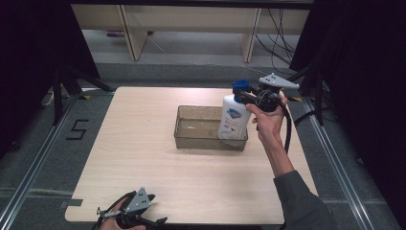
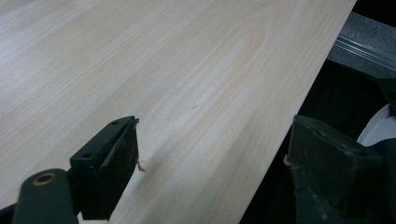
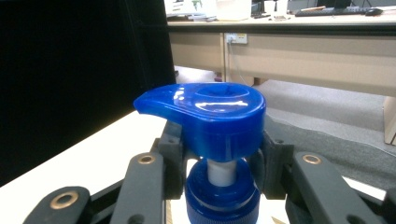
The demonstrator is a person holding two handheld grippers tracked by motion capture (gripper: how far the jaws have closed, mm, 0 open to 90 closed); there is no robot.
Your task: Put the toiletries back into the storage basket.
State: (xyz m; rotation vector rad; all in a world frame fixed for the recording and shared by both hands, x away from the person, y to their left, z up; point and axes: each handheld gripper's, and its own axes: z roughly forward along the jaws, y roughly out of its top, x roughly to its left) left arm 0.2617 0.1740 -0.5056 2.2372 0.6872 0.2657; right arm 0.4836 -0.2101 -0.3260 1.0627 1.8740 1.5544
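High view overlooks table [image 1: 143, 158], tongs views close, sharing tabletop

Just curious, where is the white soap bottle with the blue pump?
In the high view, the white soap bottle with the blue pump stands upright at the right end of the clear plastic tray, its pump gripped by the right gripper.

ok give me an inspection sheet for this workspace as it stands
surface: light wood table, bare apart from the tray
job's things: white pump bottle with blue pump head, upright at the right end of a clear plastic tray
clutter: nothing seen
grippers: right gripper shut on the bottle's neck just under the pump head; left gripper at the table's near edge, jaws open, nothing between them
cables: black cable trails from the right gripper; loose wires on the floor at the far right
surroundings: grey floor, a taped 5 left of the table, a wooden desk behind, dark curtains at both sides
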